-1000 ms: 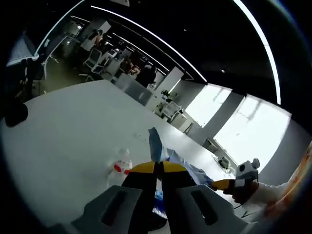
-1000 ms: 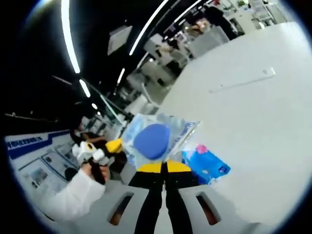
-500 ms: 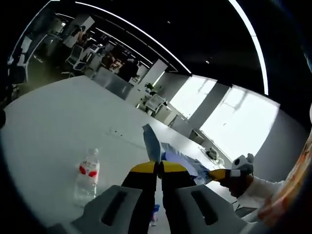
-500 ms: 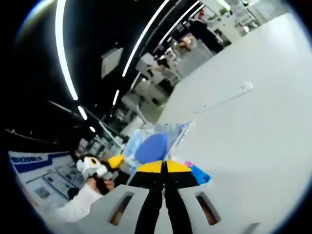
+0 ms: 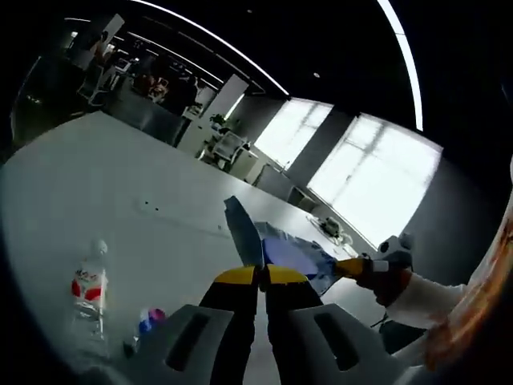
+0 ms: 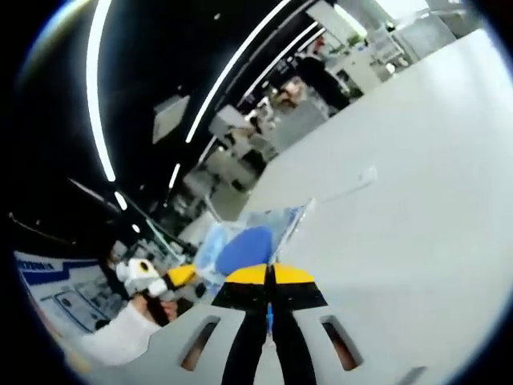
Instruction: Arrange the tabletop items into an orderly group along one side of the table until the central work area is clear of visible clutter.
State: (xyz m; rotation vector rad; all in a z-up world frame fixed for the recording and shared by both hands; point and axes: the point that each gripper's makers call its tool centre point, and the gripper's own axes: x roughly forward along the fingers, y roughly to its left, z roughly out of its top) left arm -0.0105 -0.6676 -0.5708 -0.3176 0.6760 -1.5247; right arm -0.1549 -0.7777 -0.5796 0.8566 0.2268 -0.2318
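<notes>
A clear plastic packet (image 5: 276, 247) with a blue pad inside hangs above the white table (image 5: 120, 192), stretched between both grippers. My left gripper (image 5: 258, 273) is shut on one edge of it. The right gripper's yellow tip (image 5: 350, 267) pinches the far edge, with a white-sleeved hand (image 5: 397, 277) behind it. In the right gripper view the same packet (image 6: 244, 241) rises from my shut right gripper (image 6: 271, 274). The left gripper's yellow tip (image 6: 181, 275) meets the packet's other side. The table (image 6: 401, 200) spreads out to the right.
A water bottle (image 5: 90, 287) with a red label lies on the table at the lower left of the left gripper view. A small blue and pink item (image 5: 148, 319) lies beside it. Desks, chairs and people are far behind the table.
Both grippers have lifted and tilted with the packet still held. The bottle has slid left in the left gripper view. The blue pack under the packet has dropped out of the right gripper view.
</notes>
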